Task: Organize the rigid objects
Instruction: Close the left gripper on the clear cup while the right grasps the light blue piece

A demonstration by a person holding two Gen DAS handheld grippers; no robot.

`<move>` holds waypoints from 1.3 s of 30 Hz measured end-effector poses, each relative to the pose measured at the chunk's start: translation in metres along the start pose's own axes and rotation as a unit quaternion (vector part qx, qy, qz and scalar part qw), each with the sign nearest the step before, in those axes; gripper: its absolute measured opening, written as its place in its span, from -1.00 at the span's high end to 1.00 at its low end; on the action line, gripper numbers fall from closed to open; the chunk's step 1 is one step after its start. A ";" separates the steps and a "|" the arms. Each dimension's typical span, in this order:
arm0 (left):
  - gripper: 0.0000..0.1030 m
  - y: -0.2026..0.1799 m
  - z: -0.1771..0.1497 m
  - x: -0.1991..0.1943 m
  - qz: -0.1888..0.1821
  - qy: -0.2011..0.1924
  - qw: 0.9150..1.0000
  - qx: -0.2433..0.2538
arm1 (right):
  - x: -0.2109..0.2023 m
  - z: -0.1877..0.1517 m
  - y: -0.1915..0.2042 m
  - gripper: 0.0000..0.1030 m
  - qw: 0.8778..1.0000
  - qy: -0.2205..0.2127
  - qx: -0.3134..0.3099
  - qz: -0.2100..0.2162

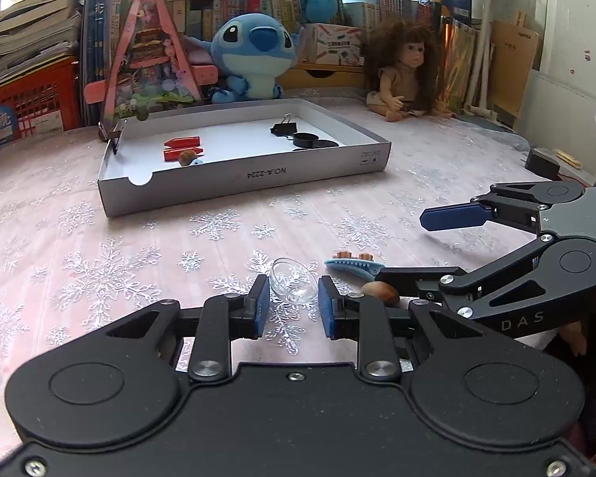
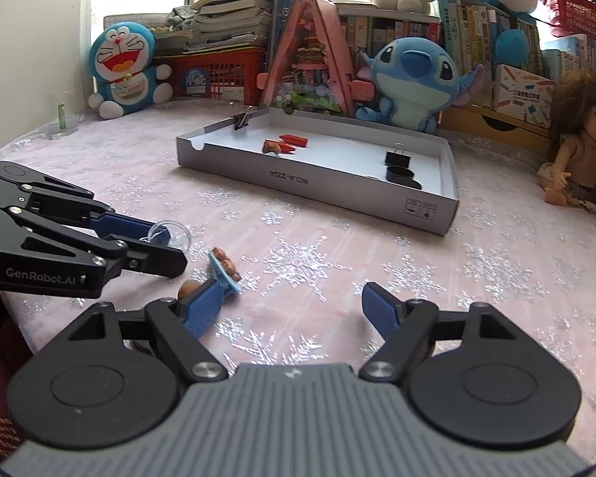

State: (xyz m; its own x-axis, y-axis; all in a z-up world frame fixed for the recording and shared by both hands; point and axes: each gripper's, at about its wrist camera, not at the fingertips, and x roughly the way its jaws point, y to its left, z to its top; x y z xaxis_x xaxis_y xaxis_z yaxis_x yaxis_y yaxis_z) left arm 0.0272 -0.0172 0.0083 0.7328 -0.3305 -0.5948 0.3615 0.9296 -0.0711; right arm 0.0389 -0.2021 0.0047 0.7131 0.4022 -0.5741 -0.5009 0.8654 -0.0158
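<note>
Left gripper (image 1: 291, 305) fingers (image 1: 259, 306) flank the tipped glass bowl (image 1: 293, 281), touching it.

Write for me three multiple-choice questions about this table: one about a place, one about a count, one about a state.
1. Where is the glass bowl?
A. in the tray
B. between the left gripper's jaws
C. beside the doll

2. How many binder clips are at the tray?
A. none
B. four
C. two

3. How do the right gripper's jaws stand?
A. open, with nothing between them
B. shut on the hair clip
C. shut on nothing

Key:
1 B: the glass bowl lies tilted between the blue pads of the left gripper.
2 C: of the binder clips, one grips the rim of the tray and one stands inside.
3 A: the right gripper shows bare cloth between its wide-apart jaws.
</note>
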 end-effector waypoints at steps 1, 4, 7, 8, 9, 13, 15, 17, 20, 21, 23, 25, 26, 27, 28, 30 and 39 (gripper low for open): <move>0.52 0.001 0.000 0.000 0.002 0.000 1.000 -0.002 | 0.001 0.001 0.001 -0.67 1.000 0.000 -0.003 0.002; 0.52 0.004 0.000 0.001 0.005 0.001 1.000 -0.008 | 0.004 0.003 0.003 -0.67 1.000 0.000 -0.006 0.009; 0.52 0.006 0.000 0.001 0.007 0.000 1.000 -0.013 | 0.007 0.006 0.005 -0.67 1.000 0.003 -0.004 0.023; 0.52 0.006 0.000 0.000 0.008 -0.001 1.000 -0.014 | 0.008 0.007 0.006 -0.67 1.000 0.003 -0.004 0.028; 0.52 0.007 0.000 0.000 0.008 -0.001 1.000 -0.014 | 0.009 0.008 0.007 -0.67 0.999 0.002 -0.005 0.032; 0.52 0.009 0.000 0.001 0.011 -0.001 1.000 -0.017 | 0.012 0.010 0.011 -0.53 0.999 0.002 -0.010 0.038; 0.52 0.010 0.000 0.001 0.013 -0.002 1.000 -0.020 | 0.013 0.010 0.011 -0.41 0.999 0.004 -0.011 0.038; 0.52 0.012 0.000 0.001 0.014 -0.002 1.000 -0.023 | 0.013 0.010 0.010 -0.19 0.999 0.007 -0.007 0.042; 0.52 0.012 0.000 0.002 0.014 -0.003 1.000 -0.024 | 0.010 0.009 0.010 -0.03 0.998 0.004 -0.006 0.060; 0.52 0.013 0.000 0.002 0.015 -0.003 1.000 -0.025 | 0.009 0.010 0.009 -0.03 0.998 0.003 -0.003 0.065; 0.52 0.014 0.001 0.003 0.015 -0.003 1.000 -0.027 | 0.008 0.010 0.007 -0.06 0.998 0.001 0.003 0.063; 0.52 0.014 0.001 0.003 0.015 -0.003 1.000 -0.027 | 0.008 0.011 0.004 -0.06 0.999 0.002 0.003 0.050; 0.52 0.015 0.001 0.003 0.016 -0.003 0.999 -0.028 | 0.009 0.011 0.002 -0.06 0.999 0.002 0.004 0.042; 0.52 0.015 0.001 0.003 0.016 -0.003 0.999 -0.028 | 0.009 0.012 0.000 -0.06 0.999 0.003 0.008 0.033; 0.52 0.015 0.001 0.004 0.016 -0.003 0.999 -0.029 | 0.010 0.012 -0.002 -0.07 1.000 0.003 0.013 0.026; 0.52 0.015 0.001 0.003 0.017 -0.003 0.999 -0.030 | 0.011 0.013 -0.006 -0.07 1.000 0.000 0.022 0.004; 0.52 0.015 0.002 0.004 0.018 -0.002 0.999 -0.030 | 0.009 0.016 0.002 -0.07 1.000 -0.007 -0.001 0.021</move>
State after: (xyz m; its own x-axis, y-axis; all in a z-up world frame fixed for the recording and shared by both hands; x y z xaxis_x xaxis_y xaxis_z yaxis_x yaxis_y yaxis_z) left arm 0.0367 -0.0049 0.0061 0.7472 -0.2974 -0.5943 0.2994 0.9490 -0.0985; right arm 0.0520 -0.1915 0.0127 0.6986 0.4426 -0.5621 -0.5313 0.8472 0.0067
